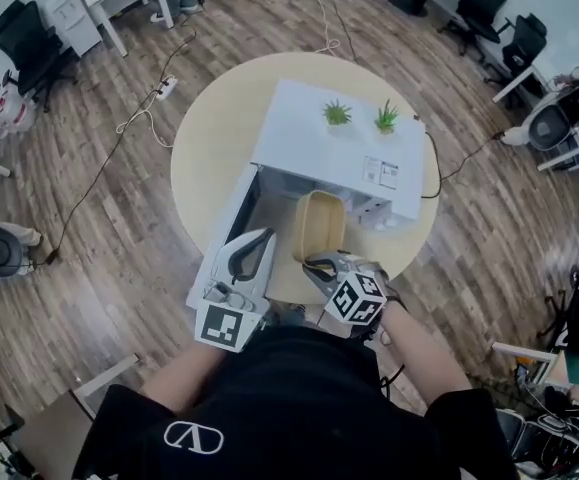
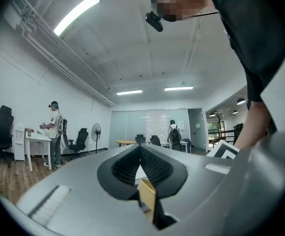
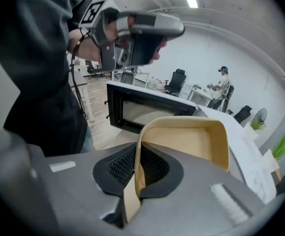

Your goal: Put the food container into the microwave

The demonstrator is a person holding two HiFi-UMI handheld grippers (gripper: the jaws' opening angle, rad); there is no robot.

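Observation:
A white microwave [image 1: 341, 148] stands on a round beige table [image 1: 204, 158], its black-framed door [image 1: 231, 216] swung open to the left. My right gripper [image 1: 321, 264] is shut on the near rim of a beige food container [image 1: 319, 224], held level just in front of the microwave's opening. In the right gripper view the jaws [image 3: 136, 157] pinch the container's wall [image 3: 191, 141], and the open door [image 3: 147, 109] lies beyond. My left gripper [image 1: 262, 238] hovers over the open door, shut and holding nothing; in its own view it [image 2: 140, 149] points out into the room.
Two small green plants [image 1: 361, 115] sit on the microwave's top. Cables and a power strip [image 1: 166, 88] run across the wooden floor. Office chairs [image 1: 24, 38] and desks ring the table. People stand far off at a desk [image 2: 53, 132].

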